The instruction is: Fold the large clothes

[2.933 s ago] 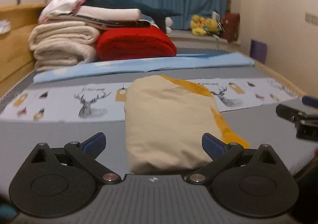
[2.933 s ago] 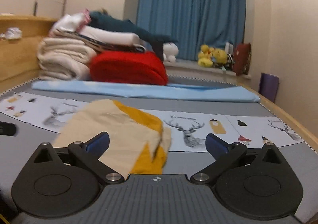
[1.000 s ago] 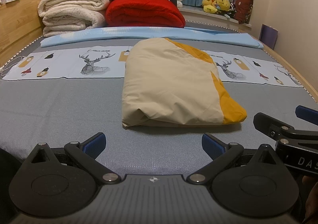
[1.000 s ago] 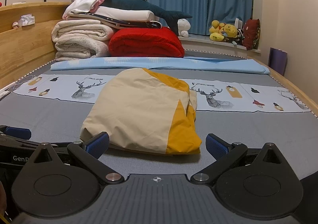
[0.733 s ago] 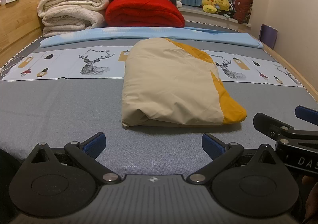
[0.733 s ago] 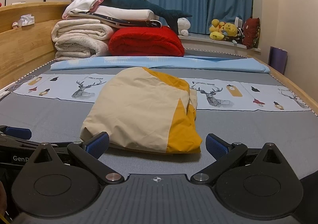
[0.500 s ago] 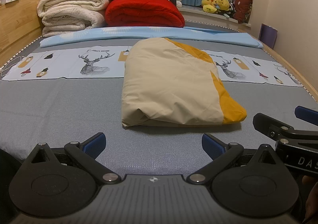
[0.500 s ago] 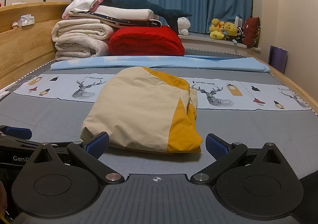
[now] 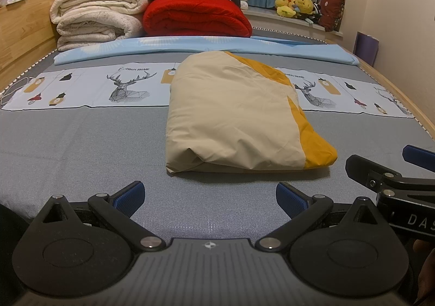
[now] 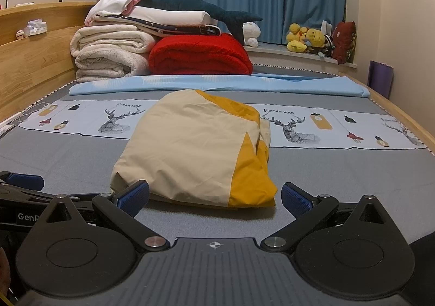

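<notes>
A folded beige and mustard-yellow garment (image 9: 231,115) (image 10: 190,148) lies as a compact bundle in the middle of the grey bed (image 9: 68,148). My left gripper (image 9: 209,198) hovers open a short way in front of its near edge, nothing between the blue-padded fingers. My right gripper (image 10: 214,197) is open too, just in front of the bundle's near edge, holding nothing. In the left wrist view the right gripper (image 9: 391,170) shows at the right border. The left gripper (image 10: 21,183) shows at the left border of the right wrist view.
Folded white blankets (image 9: 98,18), a red blanket (image 9: 195,16) and a plush shark (image 10: 195,7) are stacked at the far end. A light blue sheet (image 9: 206,46) and a deer-print strip (image 9: 81,86) cross the bed. Wooden bed frame (image 10: 32,61) on the left, wall on the right.
Since 2.9 s ago both grippers have drawn back from the garment, which now lies folded and released. Over the last second nothing has visibly moved.
</notes>
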Motion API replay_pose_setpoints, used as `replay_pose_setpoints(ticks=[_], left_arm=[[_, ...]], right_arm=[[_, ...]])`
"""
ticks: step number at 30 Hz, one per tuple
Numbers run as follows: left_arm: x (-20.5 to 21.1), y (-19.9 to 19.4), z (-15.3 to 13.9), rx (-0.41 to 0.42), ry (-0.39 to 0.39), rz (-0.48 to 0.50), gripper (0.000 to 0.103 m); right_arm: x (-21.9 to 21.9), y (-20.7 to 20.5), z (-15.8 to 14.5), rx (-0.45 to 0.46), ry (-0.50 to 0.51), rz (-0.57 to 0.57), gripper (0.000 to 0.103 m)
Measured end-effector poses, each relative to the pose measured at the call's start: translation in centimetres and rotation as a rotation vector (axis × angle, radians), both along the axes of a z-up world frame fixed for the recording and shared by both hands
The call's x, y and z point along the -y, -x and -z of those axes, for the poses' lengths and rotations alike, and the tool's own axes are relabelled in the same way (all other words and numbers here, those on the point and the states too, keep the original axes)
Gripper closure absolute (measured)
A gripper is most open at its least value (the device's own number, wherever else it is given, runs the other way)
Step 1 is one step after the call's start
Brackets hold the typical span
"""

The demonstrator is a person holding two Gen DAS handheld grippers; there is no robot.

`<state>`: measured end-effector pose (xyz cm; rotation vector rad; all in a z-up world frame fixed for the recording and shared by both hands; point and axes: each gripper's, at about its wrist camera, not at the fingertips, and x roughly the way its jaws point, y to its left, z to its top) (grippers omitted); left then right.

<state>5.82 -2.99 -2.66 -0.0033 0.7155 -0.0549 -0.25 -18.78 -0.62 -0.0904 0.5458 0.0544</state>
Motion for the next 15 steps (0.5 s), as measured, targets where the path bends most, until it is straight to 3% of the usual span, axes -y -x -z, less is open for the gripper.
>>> replay_pose_setpoints(ticks=[15], left_arm=[[-0.17, -0.13, 0.20, -0.001, -0.001, 0.010, 0.001]], right_arm=[[-0.10, 0.08, 0.09, -0.002, 0.000, 0.000, 0.001]])
